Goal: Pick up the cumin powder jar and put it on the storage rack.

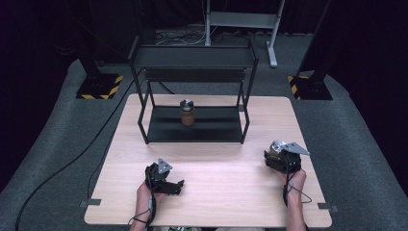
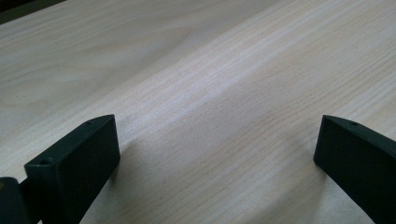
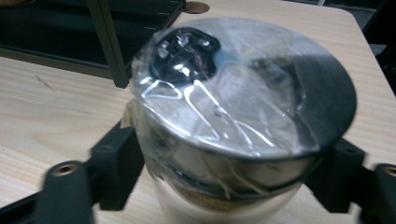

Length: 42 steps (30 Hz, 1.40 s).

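Jaws of the right gripper (image 3: 233,172) pinched a jar (image 3: 243,116) below its silver lid, held over the table (image 1: 221,187) at the right, so carrying looked underway. The left gripper (image 2: 217,154) (jaws spread, empty) rested aside. Next probably came the rack (image 1: 195,130), where its front posts and another jar (image 1: 187,112) crowded the way.
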Available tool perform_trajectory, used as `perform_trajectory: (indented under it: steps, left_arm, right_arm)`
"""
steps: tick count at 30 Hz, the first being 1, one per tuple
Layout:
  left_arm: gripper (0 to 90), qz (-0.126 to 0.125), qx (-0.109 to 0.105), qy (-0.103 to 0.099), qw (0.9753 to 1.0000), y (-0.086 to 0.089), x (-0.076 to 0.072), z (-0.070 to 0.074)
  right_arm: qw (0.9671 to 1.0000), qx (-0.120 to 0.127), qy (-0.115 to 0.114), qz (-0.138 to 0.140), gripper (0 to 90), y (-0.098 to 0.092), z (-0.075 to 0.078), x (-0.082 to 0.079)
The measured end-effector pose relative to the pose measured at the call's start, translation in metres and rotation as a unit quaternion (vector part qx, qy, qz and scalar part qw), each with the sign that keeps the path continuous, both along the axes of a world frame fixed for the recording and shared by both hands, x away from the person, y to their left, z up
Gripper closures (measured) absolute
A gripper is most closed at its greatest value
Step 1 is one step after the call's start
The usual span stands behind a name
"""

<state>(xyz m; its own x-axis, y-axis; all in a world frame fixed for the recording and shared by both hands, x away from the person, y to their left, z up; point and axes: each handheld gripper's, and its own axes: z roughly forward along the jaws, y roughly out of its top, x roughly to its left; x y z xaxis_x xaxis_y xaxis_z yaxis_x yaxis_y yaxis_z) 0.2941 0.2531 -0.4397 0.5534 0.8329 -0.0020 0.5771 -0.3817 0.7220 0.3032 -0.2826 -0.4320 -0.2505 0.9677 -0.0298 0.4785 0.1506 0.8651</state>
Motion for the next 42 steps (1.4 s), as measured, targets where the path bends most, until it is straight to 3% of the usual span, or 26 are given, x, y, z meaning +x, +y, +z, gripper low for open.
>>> perform_trajectory:
  steps: [3, 22, 42]
  left_arm:
    - [0.0, 0.0, 0.0, 0.0, 1.0, 0.0, 0.0, 0.0]
    - [0.0, 0.0, 0.0, 0.0, 1.0, 0.0, 0.0, 0.0]
    - [0.0, 0.0, 0.0, 0.0, 1.0, 0.0, 0.0, 0.0]
  right_arm:
    - [1.0, 0.004, 0.005, 0.003, 29.8, -0.003, -0.001, 0.001]
    - [1.0, 0.006, 0.004, -0.003, 30.3, -0.001, 0.0, -0.001]
    - [0.9997, -0.003, -0.011, 0.02, 30.3, 0.011, 0.02, -0.004]
